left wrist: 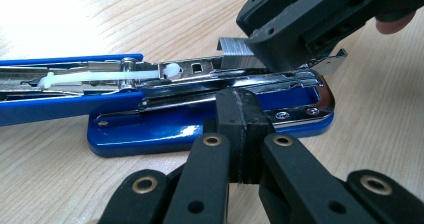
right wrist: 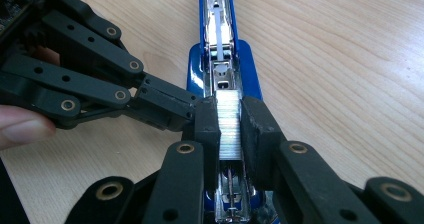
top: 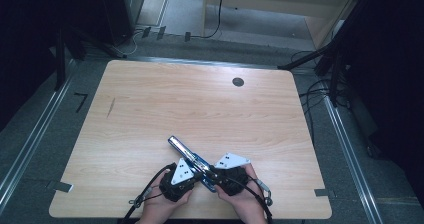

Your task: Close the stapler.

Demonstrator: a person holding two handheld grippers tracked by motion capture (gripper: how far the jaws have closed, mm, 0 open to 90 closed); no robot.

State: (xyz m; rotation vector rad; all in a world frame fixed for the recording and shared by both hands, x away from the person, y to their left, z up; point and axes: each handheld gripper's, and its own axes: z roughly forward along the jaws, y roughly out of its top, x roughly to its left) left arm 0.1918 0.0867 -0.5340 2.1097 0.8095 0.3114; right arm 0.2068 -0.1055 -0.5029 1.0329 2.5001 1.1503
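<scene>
Blue stapler (top: 192,161) lower centre, opened flat; left gripper (left wrist: 244,129) closed against it, right gripper (right wrist: 230,126) clamping staple strip (right wrist: 229,126).

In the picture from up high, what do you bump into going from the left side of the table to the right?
Dark scratch → left tongs → open blue stapler → right tongs → round dark cable hole.

stapler (right wrist: 220,49) tip past the top edge, near end behind jaws
</scene>
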